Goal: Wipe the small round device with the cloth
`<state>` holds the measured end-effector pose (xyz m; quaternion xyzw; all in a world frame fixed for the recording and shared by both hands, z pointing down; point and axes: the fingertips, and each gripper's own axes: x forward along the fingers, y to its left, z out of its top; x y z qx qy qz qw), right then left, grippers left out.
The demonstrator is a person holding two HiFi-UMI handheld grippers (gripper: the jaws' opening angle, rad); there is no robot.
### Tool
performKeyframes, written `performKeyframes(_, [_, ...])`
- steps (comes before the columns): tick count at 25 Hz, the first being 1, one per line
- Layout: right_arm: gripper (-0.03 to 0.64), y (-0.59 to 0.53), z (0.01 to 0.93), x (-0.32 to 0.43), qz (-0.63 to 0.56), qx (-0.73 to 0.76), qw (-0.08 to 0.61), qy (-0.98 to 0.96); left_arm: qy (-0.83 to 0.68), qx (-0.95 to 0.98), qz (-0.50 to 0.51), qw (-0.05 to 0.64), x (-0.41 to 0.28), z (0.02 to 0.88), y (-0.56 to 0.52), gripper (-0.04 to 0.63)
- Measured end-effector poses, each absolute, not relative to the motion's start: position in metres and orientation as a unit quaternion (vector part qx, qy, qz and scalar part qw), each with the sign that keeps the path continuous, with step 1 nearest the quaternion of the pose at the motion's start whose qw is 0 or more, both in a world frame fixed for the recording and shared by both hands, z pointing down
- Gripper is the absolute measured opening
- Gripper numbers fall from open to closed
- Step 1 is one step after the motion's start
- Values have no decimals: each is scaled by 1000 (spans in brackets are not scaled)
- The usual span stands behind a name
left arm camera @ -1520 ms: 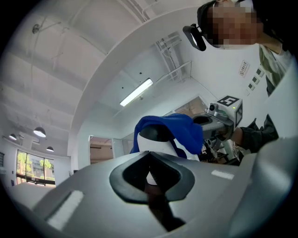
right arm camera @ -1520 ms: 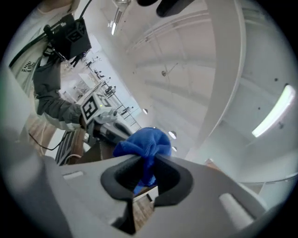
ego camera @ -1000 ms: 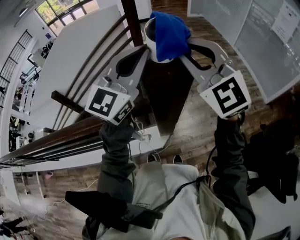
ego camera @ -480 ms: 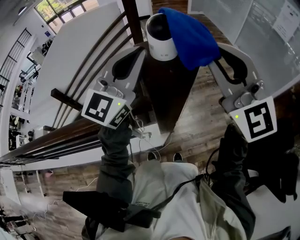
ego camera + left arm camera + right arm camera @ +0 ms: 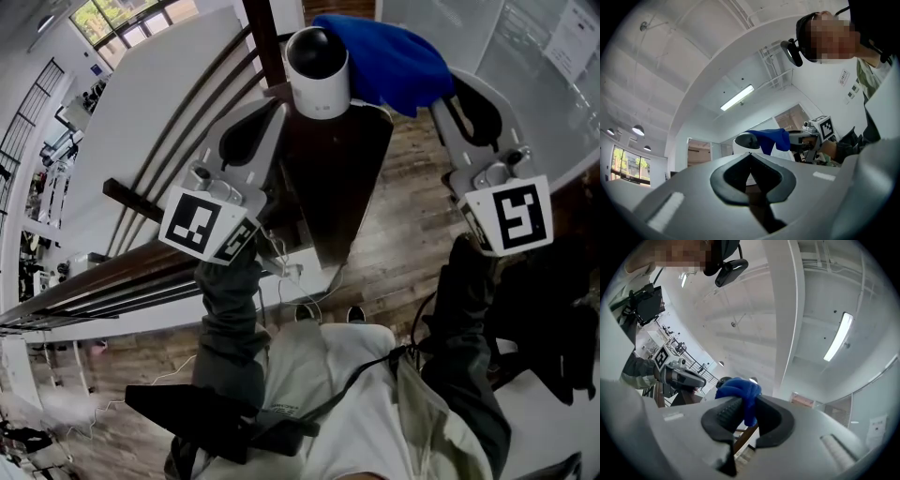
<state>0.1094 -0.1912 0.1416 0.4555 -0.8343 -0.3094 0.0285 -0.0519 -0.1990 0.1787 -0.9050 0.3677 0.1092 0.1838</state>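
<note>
The small round device [image 5: 317, 70] stands upright on the dark table [image 5: 349, 187], its long axis vertical, with the white body below and the black dome on top, facing up toward us. The blue cloth [image 5: 392, 58] hangs just right of it, clamped in our right gripper [image 5: 448, 86]. Our left gripper [image 5: 278, 101] sits near the device's base, jaws together and empty. A second ago the cloth covered the dome; we have since drawn it off to the right.
</note>
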Motion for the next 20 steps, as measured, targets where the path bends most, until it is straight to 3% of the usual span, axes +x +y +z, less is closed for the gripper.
performKeyframes(20, [59, -188, 179, 96, -292, 438, 48, -849, 368, -905, 111, 183, -38, 180, -187, 5])
